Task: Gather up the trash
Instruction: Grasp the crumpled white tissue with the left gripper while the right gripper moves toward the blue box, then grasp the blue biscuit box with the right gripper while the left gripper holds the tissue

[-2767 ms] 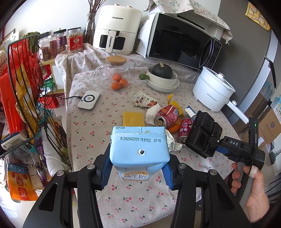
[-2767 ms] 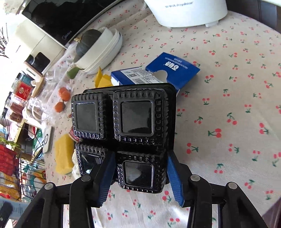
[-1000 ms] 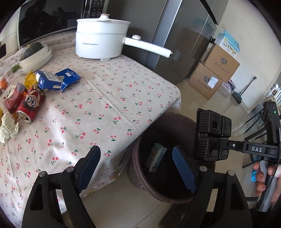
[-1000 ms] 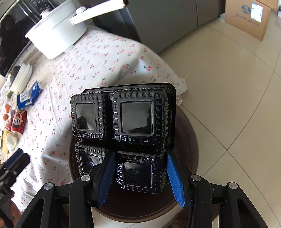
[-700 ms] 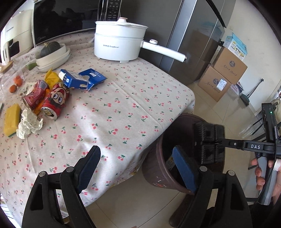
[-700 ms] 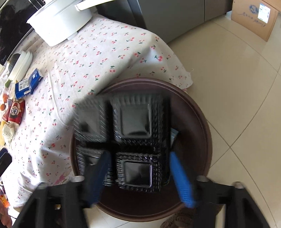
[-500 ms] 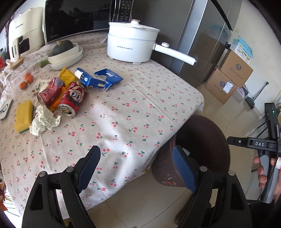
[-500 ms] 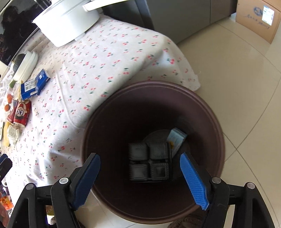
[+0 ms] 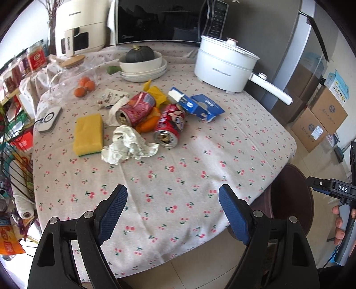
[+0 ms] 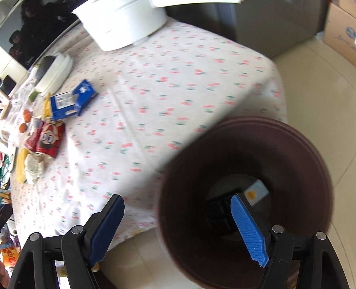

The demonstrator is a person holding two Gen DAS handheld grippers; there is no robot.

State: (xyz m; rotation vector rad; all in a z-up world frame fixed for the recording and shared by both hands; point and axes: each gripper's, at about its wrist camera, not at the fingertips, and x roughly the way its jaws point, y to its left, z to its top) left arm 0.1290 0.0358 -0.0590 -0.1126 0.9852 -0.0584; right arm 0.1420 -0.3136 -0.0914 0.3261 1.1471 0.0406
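a home kitchen: microwave (image 9: pixel 162 21), air fryer (image 9: pixel 77 24), electric pot (image 9: pixel 224 64) on a cherry-print tablecloth (image 9: pixel 200 160).

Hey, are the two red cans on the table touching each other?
Cannot tell. In the left wrist view the cartoon can and the other red can lie side by side with an orange wrapper wedged between them, hiding any contact.

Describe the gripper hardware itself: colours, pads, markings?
Both grippers, left and right, have glossy black arms with silver pivot screws and blue ribbed finger pads. Seen from the left camera, the right unit's black bar reads "DAS", held by a bare hand.
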